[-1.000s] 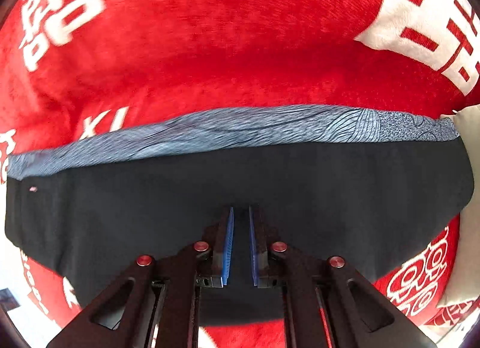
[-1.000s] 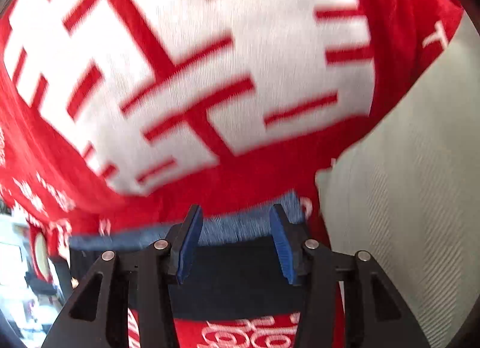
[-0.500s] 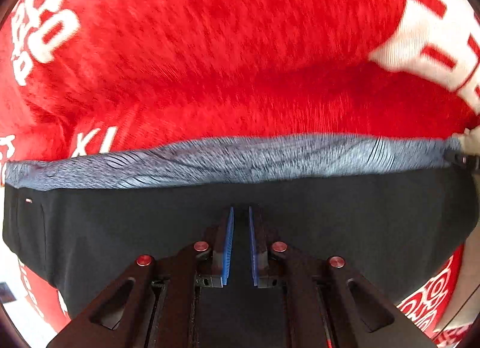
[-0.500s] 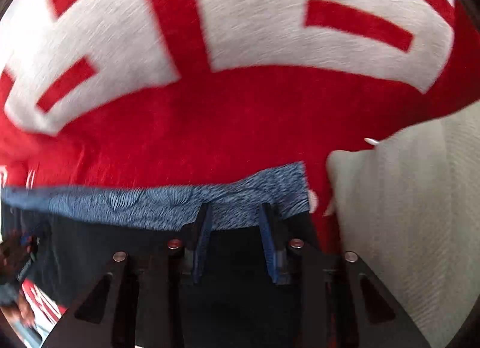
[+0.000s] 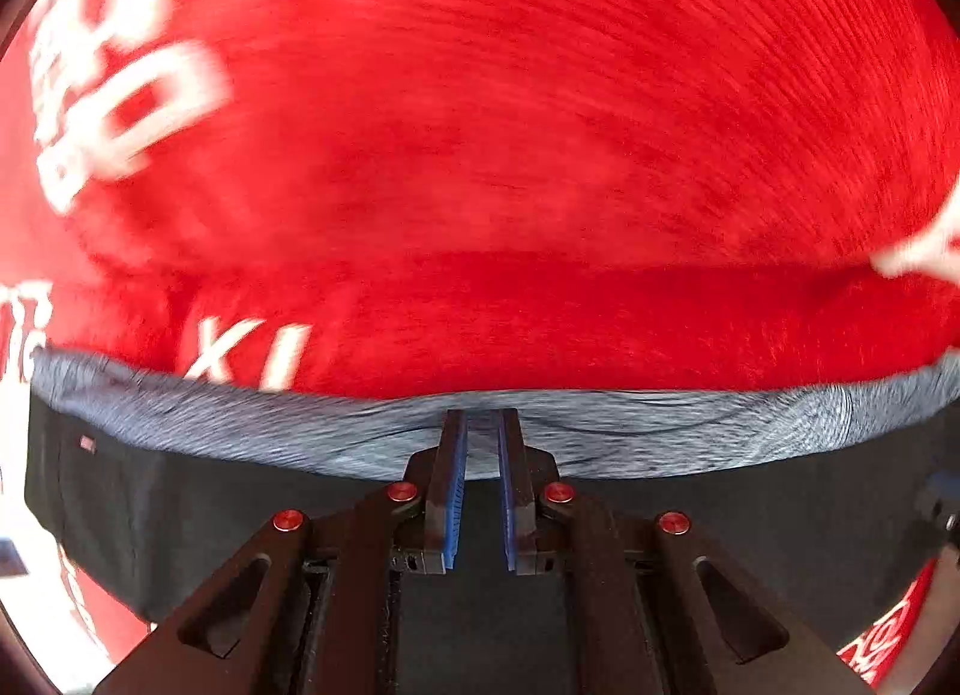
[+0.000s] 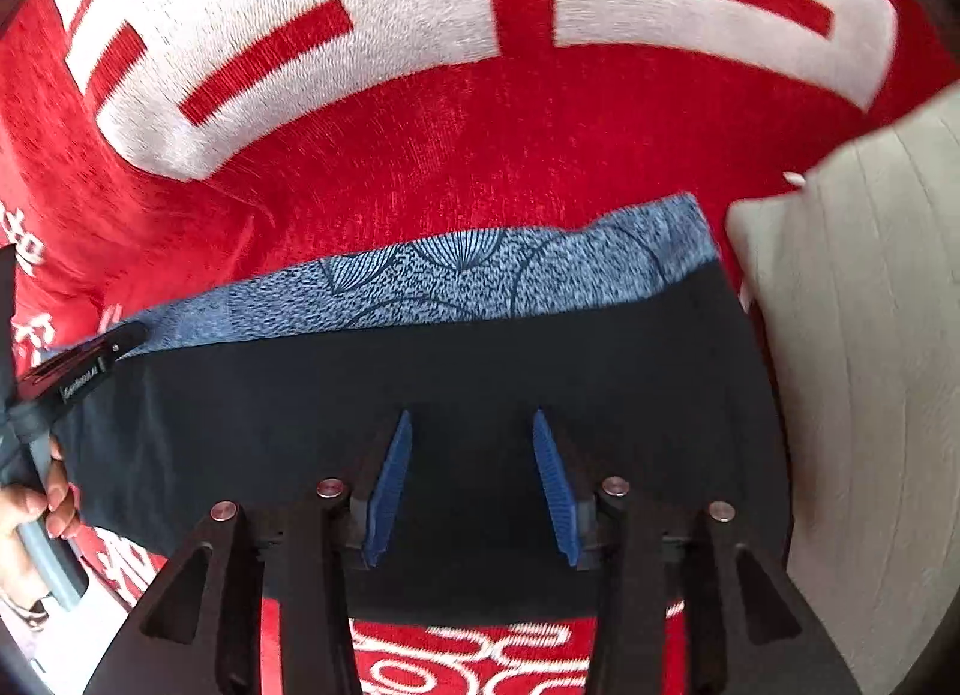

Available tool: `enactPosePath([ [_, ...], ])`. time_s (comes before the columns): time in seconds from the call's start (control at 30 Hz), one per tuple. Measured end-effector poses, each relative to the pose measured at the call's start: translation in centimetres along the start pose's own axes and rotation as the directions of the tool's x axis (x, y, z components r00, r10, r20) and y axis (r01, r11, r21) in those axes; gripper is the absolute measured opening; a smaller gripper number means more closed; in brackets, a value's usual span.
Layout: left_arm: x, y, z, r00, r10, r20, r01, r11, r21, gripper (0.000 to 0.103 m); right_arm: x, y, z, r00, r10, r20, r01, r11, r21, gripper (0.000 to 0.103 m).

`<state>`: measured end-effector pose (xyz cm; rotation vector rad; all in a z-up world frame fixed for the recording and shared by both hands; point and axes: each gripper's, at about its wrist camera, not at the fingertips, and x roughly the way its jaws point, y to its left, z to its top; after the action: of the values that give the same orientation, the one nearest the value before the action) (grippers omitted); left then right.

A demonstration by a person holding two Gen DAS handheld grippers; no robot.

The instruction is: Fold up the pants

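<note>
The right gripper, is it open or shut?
Open. The right gripper shows a wide gap between its blue pads, hovering over the black pants, gripping nothing.

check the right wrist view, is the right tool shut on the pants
No, the right tool is open, its blue pads spread wide apart above the dark pants.

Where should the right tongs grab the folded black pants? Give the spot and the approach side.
Grip the blue patterned waistband at its free corner near the beige cushion. Come from the near side, across the folded black pants: there the layers end in a flat, exposed edge on the red blanket. The right tongs stand open, short of it.
</note>
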<state>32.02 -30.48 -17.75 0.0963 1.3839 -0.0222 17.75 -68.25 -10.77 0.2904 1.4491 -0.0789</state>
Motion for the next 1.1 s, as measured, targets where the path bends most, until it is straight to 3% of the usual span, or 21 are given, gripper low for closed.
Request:
enactPosePath([
  [0.2, -2.4, 7.4, -3.2, 0.997, 0.074, -0.03, -0.075, 0.996, -0.051, 0.012, -2.7, 0.0, -3.4, 0.993, 0.121, 0.007, -0.121, 0.992, 0.031, 0.048],
  [0.37, -3.0, 15.0, -7.2, 0.986, 0.152, -0.065, -0.157, 0.984, -0.081, 0.012, -2.8, 3.8, -7.0, 0.964, 0.266, -0.017, -0.264, 0.962, 0.07, 0.049],
  [0.57, -2.3, 23.9, -7.1, 0.985, 0.163, -0.061, -0.171, 0.972, -0.159, 0.012, 0.2, 13.2, -10.0, 0.93, 0.362, -0.059, -0.359, 0.932, 0.057, 0.049],
  [0.73, -0.2, 30.8, -5.0, 0.994, 0.1, -0.036, -0.105, 0.975, -0.194, 0.012, 1.1, 21.8, -8.9, 0.942, 0.333, -0.052, -0.337, 0.936, -0.107, 0.049],
  [0.8, 0.2, 33.1, -4.4, 0.998, 0.051, -0.026, -0.054, 0.983, -0.178, 0.012, 2.1, 25.9, -7.4, 0.945, 0.322, -0.057, -0.327, 0.923, -0.204, 0.054],
  [0.87, 1.0, 34.8, -3.9, 0.999, -0.005, -0.037, -0.001, 0.99, -0.143, 0.012, 2.8, 30.1, -5.8, 0.948, 0.308, -0.079, -0.316, 0.884, -0.345, 0.056],
  [0.97, 2.2, 36.6, -3.6, 0.998, -0.049, -0.041, 0.045, 0.996, -0.08, 0.012, 4.1, 36.5, -3.5, 0.95, 0.296, -0.102, -0.303, 0.788, -0.536, 0.057],
  [1.03, 2.8, 37.5, -3.4, 0.996, -0.077, -0.037, 0.074, 0.995, -0.06, 0.012, 5.2, 40.6, -2.6, 0.953, 0.273, -0.132, -0.293, 0.712, -0.638, 0.059],
  [1.1, 3.5, 38.2, -3.3, 0.992, -0.119, -0.031, 0.117, 0.991, -0.059, 0.012, 6.7, 43.4, -1.8, 0.961, 0.237, -0.144, -0.269, 0.669, -0.693, 0.059],
])
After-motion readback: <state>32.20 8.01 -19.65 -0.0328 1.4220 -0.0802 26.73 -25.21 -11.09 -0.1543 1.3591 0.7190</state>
